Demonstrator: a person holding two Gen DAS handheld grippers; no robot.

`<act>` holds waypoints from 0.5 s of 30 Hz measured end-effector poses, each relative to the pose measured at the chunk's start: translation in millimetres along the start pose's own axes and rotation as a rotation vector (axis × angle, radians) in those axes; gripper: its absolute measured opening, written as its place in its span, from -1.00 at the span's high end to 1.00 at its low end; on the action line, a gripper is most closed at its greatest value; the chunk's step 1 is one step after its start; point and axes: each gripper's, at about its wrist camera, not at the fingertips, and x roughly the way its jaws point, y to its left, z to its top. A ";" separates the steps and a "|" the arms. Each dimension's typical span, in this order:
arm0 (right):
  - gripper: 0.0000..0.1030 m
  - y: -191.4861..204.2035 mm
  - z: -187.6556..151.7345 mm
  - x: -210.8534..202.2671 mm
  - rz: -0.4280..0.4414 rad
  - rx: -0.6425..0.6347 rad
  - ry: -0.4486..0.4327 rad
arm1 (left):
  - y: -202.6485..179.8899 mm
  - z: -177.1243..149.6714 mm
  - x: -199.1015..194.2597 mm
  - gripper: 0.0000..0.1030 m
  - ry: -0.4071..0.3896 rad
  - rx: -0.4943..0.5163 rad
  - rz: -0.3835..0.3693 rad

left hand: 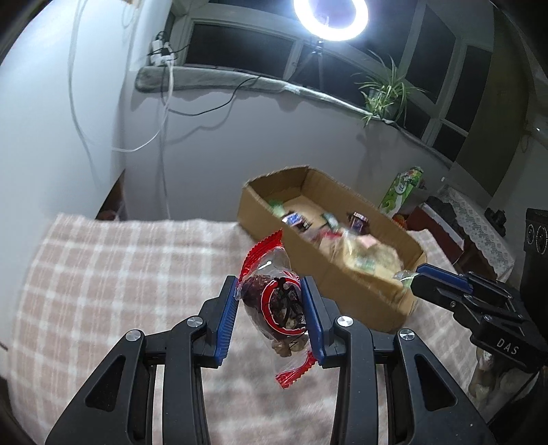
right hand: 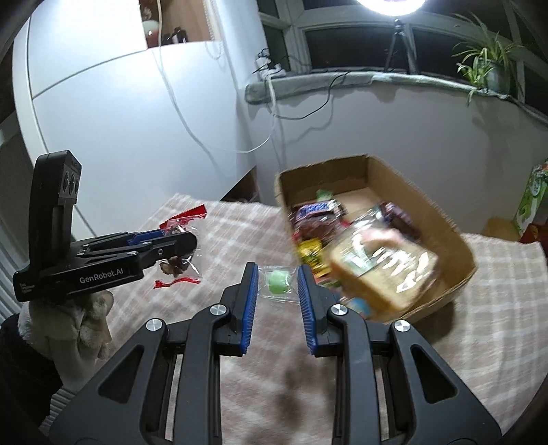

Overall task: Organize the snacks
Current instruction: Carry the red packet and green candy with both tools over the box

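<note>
— What have you got in your left claw?

— My left gripper (left hand: 270,309) is clamped on a clear snack bag (left hand: 274,301) with red zigzag ends and a red ring printed on it; brown pieces show through the film. The blue pads press its two sides, the jaws only partly apart, and the bag hangs clear above the checked pink-and-white blanket (left hand: 113,274).

— And moving right from there?

— Just past the bag is the cardboard box (left hand: 342,274), open at the top, sitting on the blanket. It holds several wrapped snacks, blurred, with a large tan packet (right hand: 387,270) at the near end.

— Your right claw?

— My right gripper (right hand: 276,282) is pinched on a small clear wrapper with a round green sweet (right hand: 279,281) inside. The jaws stand narrow, closed against the wrapper's edges, and it is held above the blanket, just beside the box's near corner. From the left camera only the tip of that gripper shows, at the box's near end.

— Anything further right?

— A green carton (left hand: 399,193) stands beyond the box, and a potted plant (left hand: 387,92) is on the windowsill (left hand: 239,82) under a ring light (left hand: 330,18).
</note>
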 end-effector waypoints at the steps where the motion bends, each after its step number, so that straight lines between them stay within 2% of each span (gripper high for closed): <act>1: 0.52 -4.7 3.2 -0.9 -0.007 0.001 -0.005 | -3.2 5.1 3.4 0.32 -0.003 0.008 -0.004; 8: 0.52 -44.5 31.6 -1.5 -0.050 0.019 -0.043 | -19.6 30.1 30.1 0.32 -0.001 0.038 -0.032; 15: 0.52 -70.2 64.3 17.2 -0.074 0.017 -0.050 | -31.5 52.6 59.7 0.32 0.010 0.047 -0.057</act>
